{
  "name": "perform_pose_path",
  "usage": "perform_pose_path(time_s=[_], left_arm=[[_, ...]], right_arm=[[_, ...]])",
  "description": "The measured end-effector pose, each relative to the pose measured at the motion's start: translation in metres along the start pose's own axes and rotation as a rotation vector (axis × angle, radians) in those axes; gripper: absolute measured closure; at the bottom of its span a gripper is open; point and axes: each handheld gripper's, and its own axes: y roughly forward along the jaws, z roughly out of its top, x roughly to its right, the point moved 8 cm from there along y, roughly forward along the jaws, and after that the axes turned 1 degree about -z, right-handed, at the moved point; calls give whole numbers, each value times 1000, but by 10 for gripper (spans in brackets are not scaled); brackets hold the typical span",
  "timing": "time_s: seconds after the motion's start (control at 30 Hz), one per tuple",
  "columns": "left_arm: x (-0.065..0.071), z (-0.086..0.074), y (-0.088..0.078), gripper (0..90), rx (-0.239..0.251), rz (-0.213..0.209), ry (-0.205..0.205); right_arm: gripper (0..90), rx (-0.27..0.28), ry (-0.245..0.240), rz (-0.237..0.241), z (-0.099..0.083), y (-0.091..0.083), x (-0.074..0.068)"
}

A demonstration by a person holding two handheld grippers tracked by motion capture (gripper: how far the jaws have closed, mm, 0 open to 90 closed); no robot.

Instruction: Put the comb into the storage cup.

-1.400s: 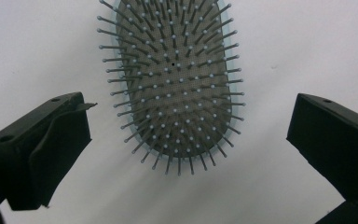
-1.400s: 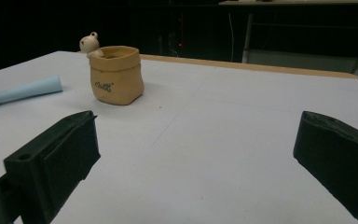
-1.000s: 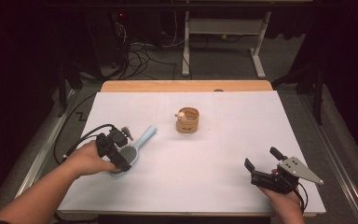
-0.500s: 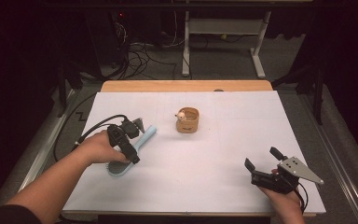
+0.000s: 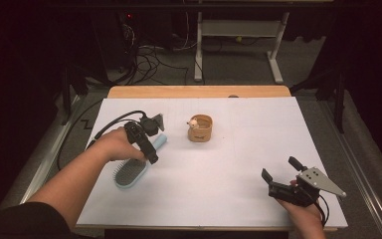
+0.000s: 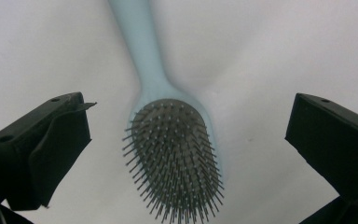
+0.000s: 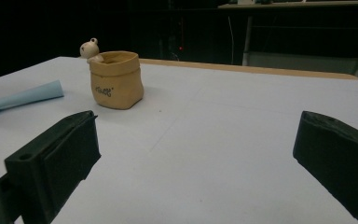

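Observation:
A light blue hairbrush [image 5: 131, 174] lies bristles up on the white table cover [image 5: 229, 164], its handle pointing toward a small tan pot [image 5: 200, 128]. My left gripper [image 5: 148, 147] hovers over the brush's neck, open. In the left gripper view the bristled head [image 6: 175, 154] sits between and below the wide-apart jaws, touching neither. My right gripper [image 5: 282, 175] rests open near the front right edge, holding nothing. The right gripper view has the pot [image 7: 116, 79], with a small figure on its rim, and the brush handle [image 7: 28, 98] at far left.
A bare wooden strip [image 5: 199, 91] runs along the table's far edge. Beyond it, on the dark floor, are cables and a white desk frame [image 5: 238, 35]. The left gripper's cable [image 5: 112, 124] loops off to the left.
My left gripper has moved right and away from me, from beside the brush head to above its neck. The right gripper, the brush and the pot have stayed put.

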Motion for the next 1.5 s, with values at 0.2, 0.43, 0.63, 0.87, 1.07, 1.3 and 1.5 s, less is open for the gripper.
perform_pose_path(time_s=[0.2, 0.43, 0.63, 0.87, 1.07, 1.3, 1.5], left_arm=[[-10, 7, 12, 5, -22, -10, -25], [-14, 11, 24, 9, -29, -36, -47], [-17, 13, 36, 48, -22, -64, -70], [-20, 15, 43, 196, 0, -100, -89], [-22, 17, 48, 308, 5, -105, -100], [-24, 19, 49, 419, 30, -87, -98], [-27, 16, 54, 458, 35, -87, -111]], right_arm=[[7, 0, 1, 2, 0, 0, 0], [7, -1, 3, 3, 0, 0, 0], [8, 3, 6, 5, 0, -1, 0], [9, 2, 15, 4, 0, -1, 0], [9, -1, 16, 4, -1, 0, 0], [9, -1, 20, 0, -1, 0, 1], [10, -2, 21, 0, -1, 1, 1]])
